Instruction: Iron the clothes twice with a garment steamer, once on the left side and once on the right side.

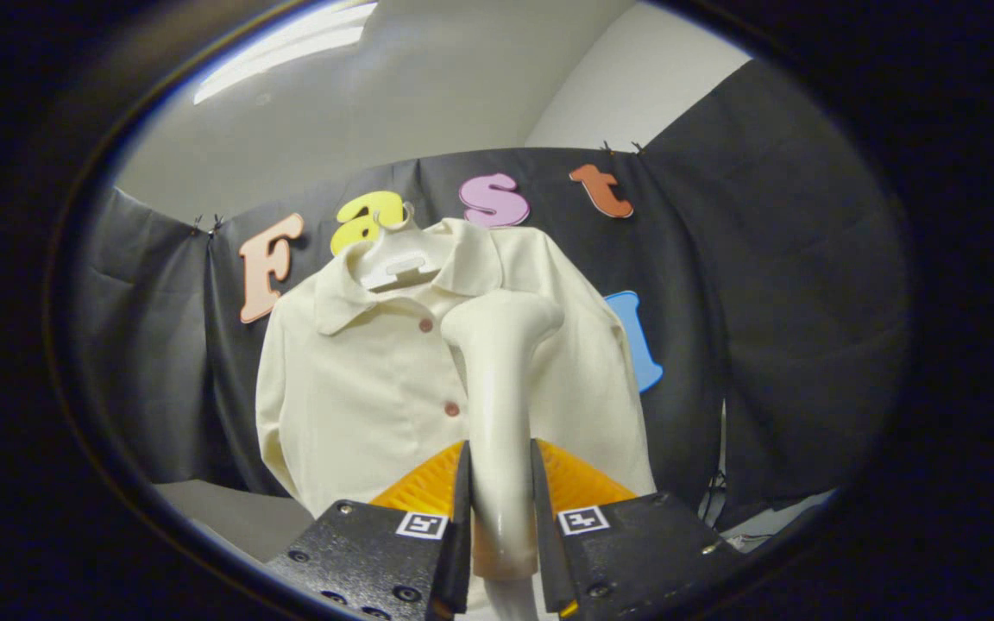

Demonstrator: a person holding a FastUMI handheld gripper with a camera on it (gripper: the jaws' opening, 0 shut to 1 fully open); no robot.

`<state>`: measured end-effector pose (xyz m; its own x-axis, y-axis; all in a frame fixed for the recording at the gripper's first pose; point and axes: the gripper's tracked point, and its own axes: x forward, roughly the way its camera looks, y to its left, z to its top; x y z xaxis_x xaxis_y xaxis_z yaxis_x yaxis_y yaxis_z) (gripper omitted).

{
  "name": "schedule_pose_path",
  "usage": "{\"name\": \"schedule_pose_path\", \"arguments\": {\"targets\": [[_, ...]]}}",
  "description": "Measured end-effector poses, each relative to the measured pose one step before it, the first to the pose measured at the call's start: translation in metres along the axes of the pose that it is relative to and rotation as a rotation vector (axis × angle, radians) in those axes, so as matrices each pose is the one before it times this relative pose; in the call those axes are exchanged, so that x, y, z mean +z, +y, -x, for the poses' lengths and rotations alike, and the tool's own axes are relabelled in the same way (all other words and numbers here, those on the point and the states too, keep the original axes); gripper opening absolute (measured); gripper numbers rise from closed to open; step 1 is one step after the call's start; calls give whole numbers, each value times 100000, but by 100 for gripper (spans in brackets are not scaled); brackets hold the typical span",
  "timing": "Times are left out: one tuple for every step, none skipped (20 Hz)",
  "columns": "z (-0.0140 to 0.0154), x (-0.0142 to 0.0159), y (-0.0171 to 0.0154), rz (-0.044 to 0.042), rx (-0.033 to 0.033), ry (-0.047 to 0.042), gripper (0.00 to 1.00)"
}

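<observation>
Right at the near end, the gripper (501, 500) has its two fingers (461, 509) closed narrowly on the handle of the one garment steamer (497, 397), each finger pressing a side of the pale, glossy shaft. Each finger block carries one small square marker on top, two in all. From between the fingers the steamer rises upright and ends in a rounded head tilted toward the cloth ahead.

Just beyond that head hangs a single cream shirt (359, 388), its front facing the fingers. The steamer head lies over the shirt's button line, a little to the right of it, at chest height; whether it touches the fabric cannot be told. Two reddish buttons (425, 326) show on the placket, one above the other, just left of the steamer. The collar is spread open around one white hanger (399, 263), whose hook points up. Behind the shirt hangs the black cloth wall (764, 285), and above it the pale ceiling with one strip light (290, 47).
</observation>
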<state>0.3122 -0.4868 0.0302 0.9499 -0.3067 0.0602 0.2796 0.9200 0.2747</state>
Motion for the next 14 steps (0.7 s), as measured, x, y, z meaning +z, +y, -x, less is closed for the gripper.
{"name": "schedule_pose_path", "arguments": {"targets": [[-740,231,18,-895,522,-754,32],[-628,-321,-199,-845,55,814,32],[-467,-438,-269,-928,56,792,32],[-95,-53,-229,-804,837,-387,32],[75,-49,-187,-1086,918,-620,32],[69,-337,-199,-934,1070,161,32],[63,-291,-238,-1025,843,-298,32],[-146,-415,6,-1203,622,-84,32],[-22,-548,-201,-1172,346,486,32],[-227,-582,-97,-659,-68,822,32],[-89,-749,-165,-512,-477,973,32],[101,-739,-80,-360,-230,800,32],[300,-657,-277,-563,-89,416,32],[653,-535,-715,-663,-93,815,32]]}}
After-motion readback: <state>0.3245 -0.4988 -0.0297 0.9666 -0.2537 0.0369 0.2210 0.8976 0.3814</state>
